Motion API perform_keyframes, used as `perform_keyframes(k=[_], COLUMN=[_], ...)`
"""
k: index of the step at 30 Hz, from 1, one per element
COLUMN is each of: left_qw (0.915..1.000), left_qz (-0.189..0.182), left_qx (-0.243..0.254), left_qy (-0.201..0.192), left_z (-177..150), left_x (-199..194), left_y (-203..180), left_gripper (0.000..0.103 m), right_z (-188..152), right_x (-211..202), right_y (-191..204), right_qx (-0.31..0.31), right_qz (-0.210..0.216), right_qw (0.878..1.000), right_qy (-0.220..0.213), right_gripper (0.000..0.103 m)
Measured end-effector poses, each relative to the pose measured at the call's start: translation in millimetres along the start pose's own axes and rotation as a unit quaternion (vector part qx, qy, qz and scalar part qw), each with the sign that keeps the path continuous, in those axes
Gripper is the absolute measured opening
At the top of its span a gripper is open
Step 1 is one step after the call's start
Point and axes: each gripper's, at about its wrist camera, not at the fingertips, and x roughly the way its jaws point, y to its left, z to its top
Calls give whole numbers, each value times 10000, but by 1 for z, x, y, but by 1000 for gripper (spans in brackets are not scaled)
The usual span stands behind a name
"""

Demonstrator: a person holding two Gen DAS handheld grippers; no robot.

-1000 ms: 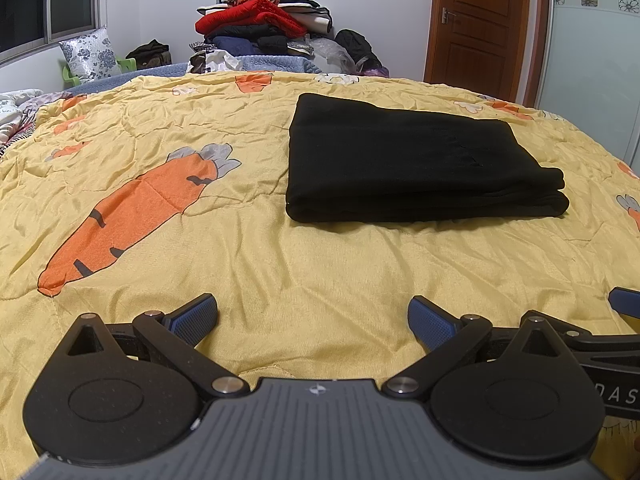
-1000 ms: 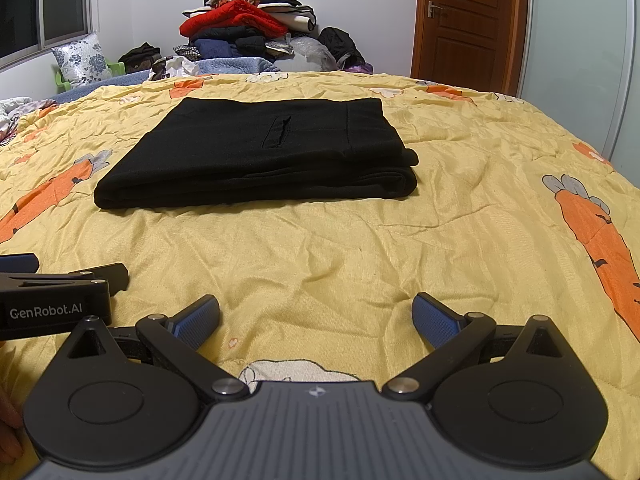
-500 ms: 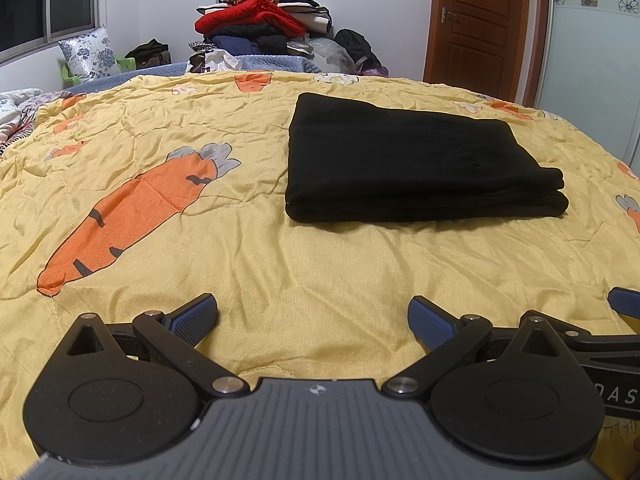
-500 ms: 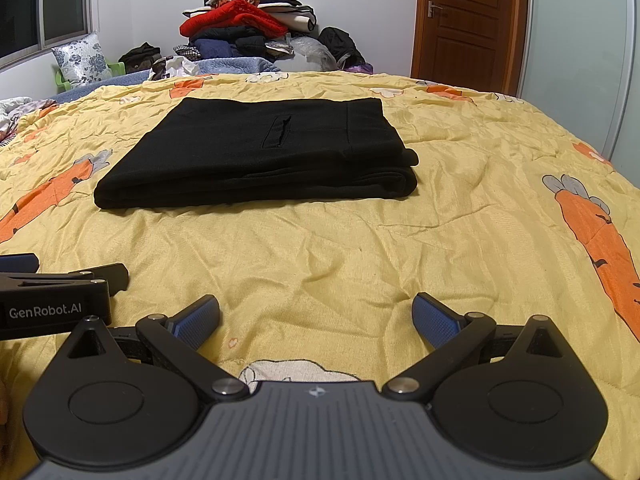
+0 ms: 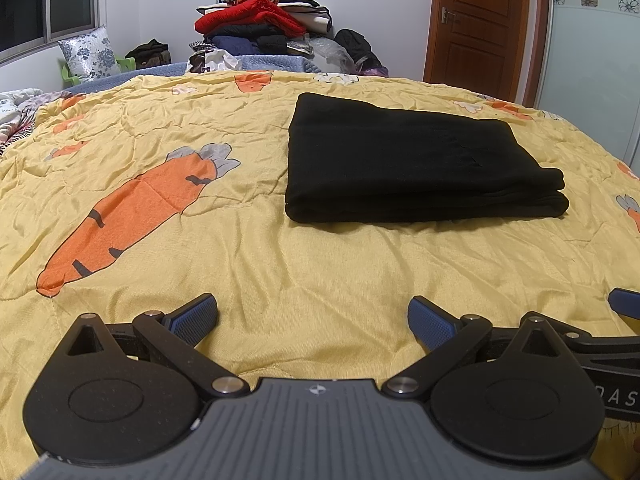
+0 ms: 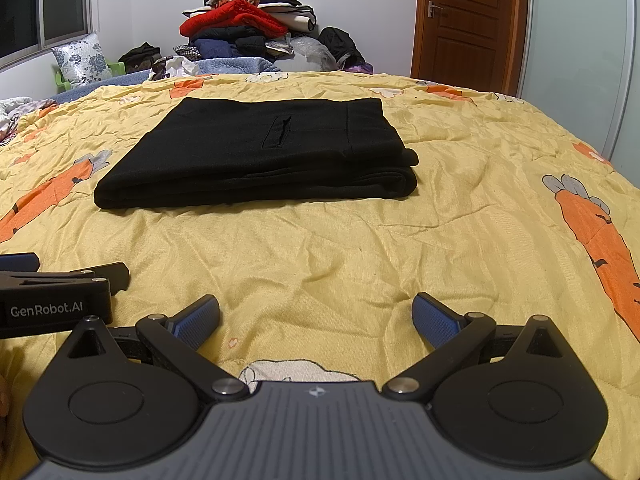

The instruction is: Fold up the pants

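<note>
The black pants (image 5: 404, 164) lie folded into a flat rectangle on the yellow carrot-print quilt (image 5: 200, 260); they also show in the right wrist view (image 6: 264, 156), with a pocket slit on top. My left gripper (image 5: 314, 316) is open and empty, low over the quilt, well short of the pants. My right gripper (image 6: 316, 316) is open and empty, also short of the pants. The left gripper's side shows at the left edge of the right wrist view (image 6: 56, 292). The right gripper's fingertip shows at the right edge of the left wrist view (image 5: 624, 304).
A pile of clothes (image 5: 260, 20) is stacked beyond the bed's far edge. A floral pillow (image 5: 90, 54) sits at the far left under a window. A wooden door (image 5: 480, 24) stands at the back right. Bare quilt surrounds the pants.
</note>
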Motion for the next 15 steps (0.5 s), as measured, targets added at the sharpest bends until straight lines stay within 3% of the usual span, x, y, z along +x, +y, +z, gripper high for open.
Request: perform_keyframes(k=[15], left_qw=[10000], left_qz=[-21], left_qx=[-27], left_qy=[-4], left_z=[0], left_x=[2], left_y=[-1], left_gripper=[103], right_z=[0], right_x=[0], right_y=[0], right_qx=[0], right_qz=[0], right_qw=[10000], right_qy=[0], right_gripper=[103])
